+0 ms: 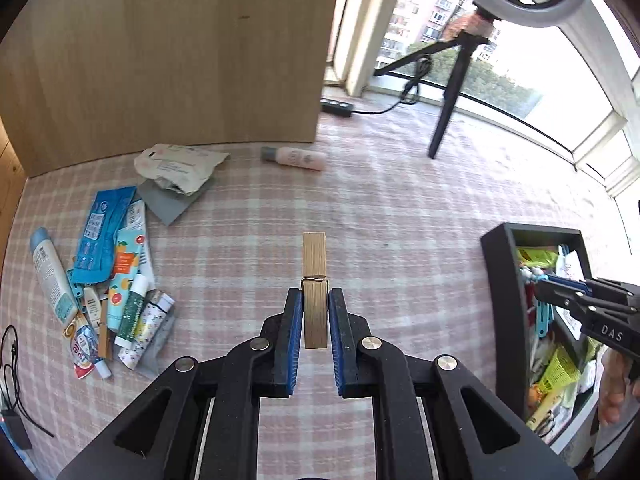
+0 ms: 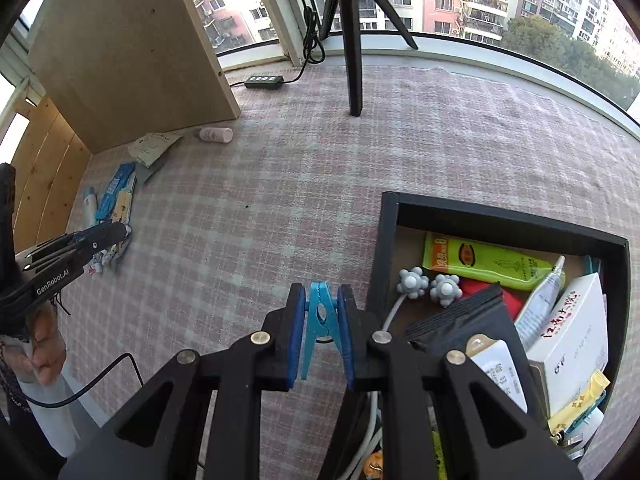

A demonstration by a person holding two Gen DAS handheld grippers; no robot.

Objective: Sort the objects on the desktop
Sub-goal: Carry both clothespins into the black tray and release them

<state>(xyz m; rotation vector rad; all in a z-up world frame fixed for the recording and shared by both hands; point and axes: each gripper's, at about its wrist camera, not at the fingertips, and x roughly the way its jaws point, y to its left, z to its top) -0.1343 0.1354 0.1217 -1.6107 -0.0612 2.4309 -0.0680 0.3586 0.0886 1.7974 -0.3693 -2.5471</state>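
Fingers of the left gripper (image 1: 314,300) are clamped on a wooden clothespin (image 1: 314,280) – it stands upright between the blue pads, above the checked tablecloth (image 1: 400,208), with a pile of tubes and packets (image 1: 108,276) off to the left. Right wrist view: the right gripper (image 2: 322,300) pinches a blue clothespin (image 2: 321,320) just beside the black box (image 2: 384,248) of odds and ends.

Blk grippers (image 1: 314,312), blue pads (image 1: 295,320)
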